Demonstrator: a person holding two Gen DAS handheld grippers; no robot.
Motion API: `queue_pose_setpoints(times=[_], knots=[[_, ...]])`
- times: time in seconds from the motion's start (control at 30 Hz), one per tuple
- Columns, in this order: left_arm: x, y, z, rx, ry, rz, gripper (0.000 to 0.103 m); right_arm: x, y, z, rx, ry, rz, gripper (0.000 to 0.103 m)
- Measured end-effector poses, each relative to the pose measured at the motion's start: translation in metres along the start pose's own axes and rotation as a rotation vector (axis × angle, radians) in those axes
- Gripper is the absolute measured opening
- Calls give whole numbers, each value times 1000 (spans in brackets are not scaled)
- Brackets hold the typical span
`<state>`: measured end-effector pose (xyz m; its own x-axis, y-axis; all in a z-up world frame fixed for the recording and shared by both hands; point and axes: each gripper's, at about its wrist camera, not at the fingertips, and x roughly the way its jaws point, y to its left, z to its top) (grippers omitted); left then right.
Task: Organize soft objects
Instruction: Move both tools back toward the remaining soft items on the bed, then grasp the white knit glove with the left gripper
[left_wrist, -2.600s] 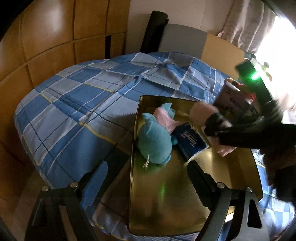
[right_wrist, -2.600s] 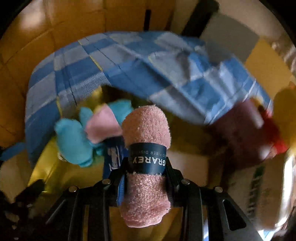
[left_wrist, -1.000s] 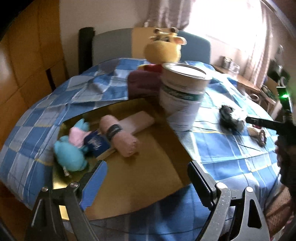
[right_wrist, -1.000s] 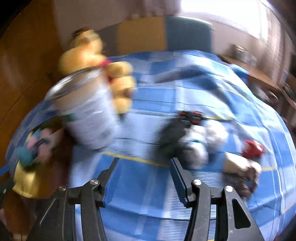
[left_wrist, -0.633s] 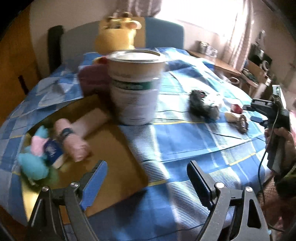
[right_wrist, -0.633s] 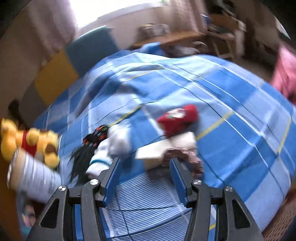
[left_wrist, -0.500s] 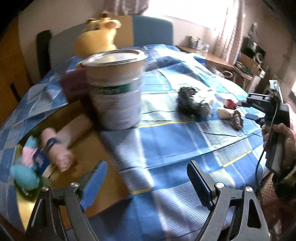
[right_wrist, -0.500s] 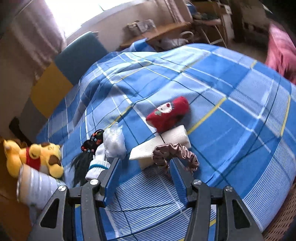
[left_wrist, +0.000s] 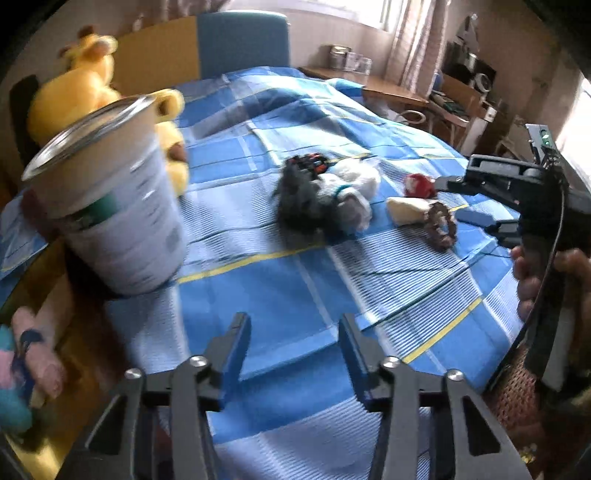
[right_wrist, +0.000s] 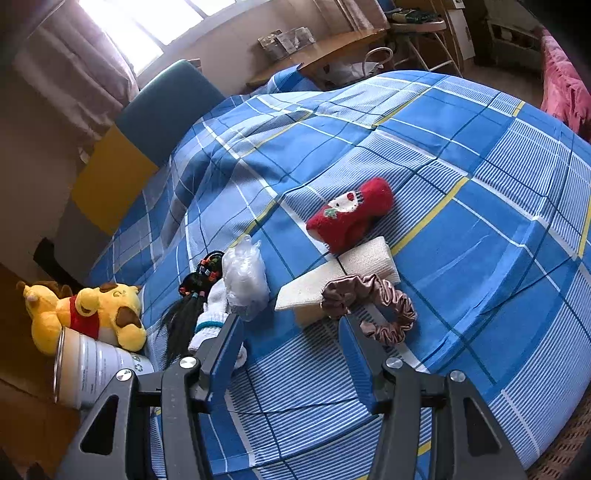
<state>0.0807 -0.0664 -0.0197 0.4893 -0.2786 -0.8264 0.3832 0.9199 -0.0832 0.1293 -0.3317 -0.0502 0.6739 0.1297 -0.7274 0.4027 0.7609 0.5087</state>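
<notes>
My right gripper (right_wrist: 291, 325) is open and empty, just short of a brown satin scrunchie (right_wrist: 369, 301) and a beige folded cloth (right_wrist: 332, 277). Beyond them lie a red knitted pouch (right_wrist: 351, 218), a clear plastic bag (right_wrist: 243, 278), a white sock (right_wrist: 212, 317) and a black hair piece (right_wrist: 188, 306). My left gripper (left_wrist: 293, 350) is open and empty above the blue checked cloth (left_wrist: 277, 288). The right gripper (left_wrist: 476, 203) also shows in the left wrist view, by the scrunchie (left_wrist: 439, 225). A pink rolled towel (left_wrist: 37, 354) lies in the gold tray (left_wrist: 55, 295) at far left.
A large white tin can (left_wrist: 110, 214) stands at the tray's corner, with a yellow plush toy (left_wrist: 85, 96) behind it; both also show in the right wrist view, the can (right_wrist: 92, 373) and the plush (right_wrist: 88, 310). Chairs (right_wrist: 166, 110) and a wooden shelf (right_wrist: 325, 44) stand beyond the table.
The right gripper let go of the pink towel in the tray and swung right to the pile of soft things. The left gripper turned right, away from the tray.
</notes>
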Motion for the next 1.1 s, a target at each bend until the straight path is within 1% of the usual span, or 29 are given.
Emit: queue_pose_setpoints(times=[0.03, 0.17, 0.3, 0.33, 0.37, 0.4, 0.47, 0.6, 0.67, 0.7, 0.73, 0.77, 0.8, 0.87, 0.97, 1.03, 1.1], knots=[[3, -4, 5, 7, 0, -17, 40, 0, -1, 0, 5, 4, 5, 55], [17, -18, 26, 10, -8, -82, 40, -1, -4, 1, 30, 8, 28, 55], [39, -32, 53, -15, -7, -157, 40, -2, -6, 2, 45, 8, 47, 55], [44, -34, 57, -21, -12, -164, 40, -2, -6, 2, 47, 11, 51, 55], [50, -38, 62, -25, -17, -162, 43, -1, -6, 2, 50, 17, 58, 55], [58, -41, 68, -29, -18, -150, 50, 0, -6, 2, 51, 21, 62, 55], [74, -42, 79, -51, -13, -128, 54, 1, -7, 2, 56, 31, 71, 55], [108, -42, 101, -90, 23, -95, 54, 2, -9, 2, 73, 34, 80, 55], [120, -43, 105, -80, 25, -60, 54, 2, -10, 3, 80, 34, 83, 55], [129, -46, 107, -57, 40, -45, 54, 2, -10, 3, 82, 35, 86, 55], [138, -48, 107, -28, 61, -19, 53, 3, -11, 3, 84, 35, 88, 55], [143, -50, 105, -6, 73, 6, 45, 3, -12, 3, 87, 34, 87, 55], [144, -50, 103, 7, 73, 3, 40, 3, -13, 3, 92, 33, 86, 55], [132, -48, 96, 18, 31, -9, 35, 3, -16, 4, 104, 28, 88, 55], [104, -41, 78, 30, -5, -59, 35, -3, -23, 7, 134, -6, 94, 55], [85, -38, 62, 52, -18, -78, 35, -9, -34, 10, 188, -45, 107, 55], [68, -33, 41, 78, -16, -80, 35, -16, -48, 13, 255, -91, 115, 55]])
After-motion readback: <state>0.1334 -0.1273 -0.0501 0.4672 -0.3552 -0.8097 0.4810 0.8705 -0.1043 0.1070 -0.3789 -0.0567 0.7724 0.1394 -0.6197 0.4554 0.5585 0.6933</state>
